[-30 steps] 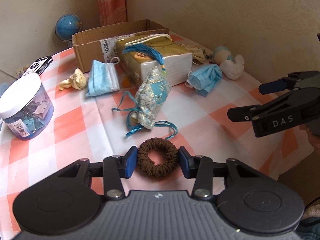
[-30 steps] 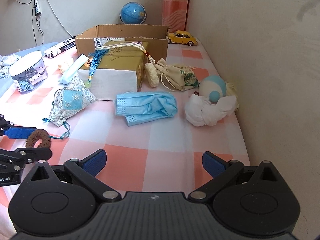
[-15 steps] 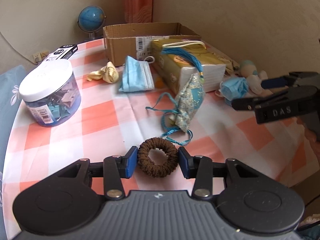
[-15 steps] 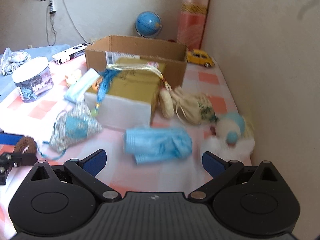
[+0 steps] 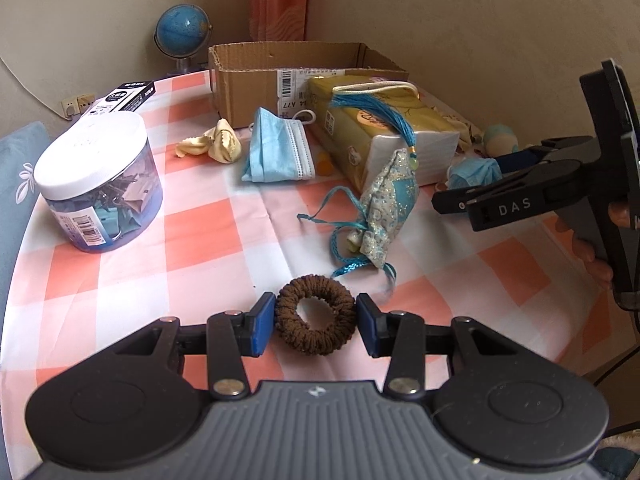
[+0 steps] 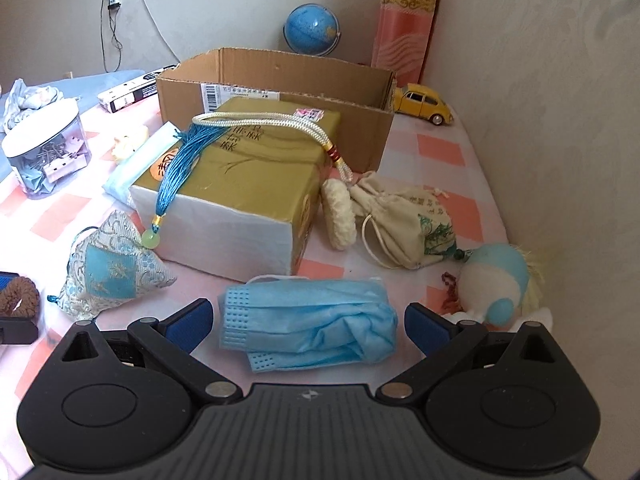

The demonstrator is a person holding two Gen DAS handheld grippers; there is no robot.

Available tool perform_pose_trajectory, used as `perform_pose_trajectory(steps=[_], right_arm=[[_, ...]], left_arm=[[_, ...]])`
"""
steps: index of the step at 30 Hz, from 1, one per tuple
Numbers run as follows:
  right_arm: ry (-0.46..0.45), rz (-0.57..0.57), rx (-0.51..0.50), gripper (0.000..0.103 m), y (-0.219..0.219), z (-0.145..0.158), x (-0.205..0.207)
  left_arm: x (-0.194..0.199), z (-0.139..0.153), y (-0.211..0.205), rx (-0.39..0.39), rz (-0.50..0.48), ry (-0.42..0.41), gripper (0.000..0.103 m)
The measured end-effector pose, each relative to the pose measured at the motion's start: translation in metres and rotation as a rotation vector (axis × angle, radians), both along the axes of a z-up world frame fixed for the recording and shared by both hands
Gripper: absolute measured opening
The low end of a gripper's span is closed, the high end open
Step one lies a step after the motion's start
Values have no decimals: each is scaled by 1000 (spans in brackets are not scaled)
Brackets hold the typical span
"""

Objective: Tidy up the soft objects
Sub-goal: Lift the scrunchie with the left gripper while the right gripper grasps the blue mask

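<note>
Here, a checked tablecloth (image 5: 208, 236) meets beige walls (image 5: 460, 20) in a corner.

A blue globe (image 6: 312, 30) stood in the far corner beside a pink patterned roll (image 6: 406, 24). A yellow toy car (image 6: 422, 103) sat near the wall on the checked table (image 5: 208, 236). A clear jar of binder clips (image 5: 100, 178) with a white lid stood at the left, and a black-and-white carton (image 5: 122, 97) lay behind it. A cable (image 6: 110, 12) hung down the wall.
</note>
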State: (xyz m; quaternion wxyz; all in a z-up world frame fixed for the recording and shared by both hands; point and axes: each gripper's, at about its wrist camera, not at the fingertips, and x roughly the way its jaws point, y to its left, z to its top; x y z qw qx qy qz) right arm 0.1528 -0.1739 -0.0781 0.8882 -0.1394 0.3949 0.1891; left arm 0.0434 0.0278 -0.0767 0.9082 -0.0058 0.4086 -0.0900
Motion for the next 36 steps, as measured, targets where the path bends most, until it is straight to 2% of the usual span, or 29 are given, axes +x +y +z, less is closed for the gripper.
perform_pose_trajectory(steps=[2,4,6,12,20,24,29,36], right_arm=[[4,5,3,103,0,-1,0],[8,7,5,98,0,0,-1],[13,5,-4,87,1,1,-3],[6,-21,-6,78,-4,12,-15],[-56,-37,29,77,-16,46,-45],[-85,-41,50,77,-21,61,-54],[-112,-48,66,77,-22,74,-57],[-133,-59,96,77,-22,84,-49]], left_arm=[[0,0,0,2,-6,2,43],[0,1,0,6,-13,6,43],[0,2,0,7,-21,9,43],[-2,11,1,11,-43,17,42],[-2,39,-1,22,-96,15,42],[10,57,-1,25,-108,-13,42],[38,81,-2,35,-117,-65,42],[102,106,-1,77,-88,-138,42]])
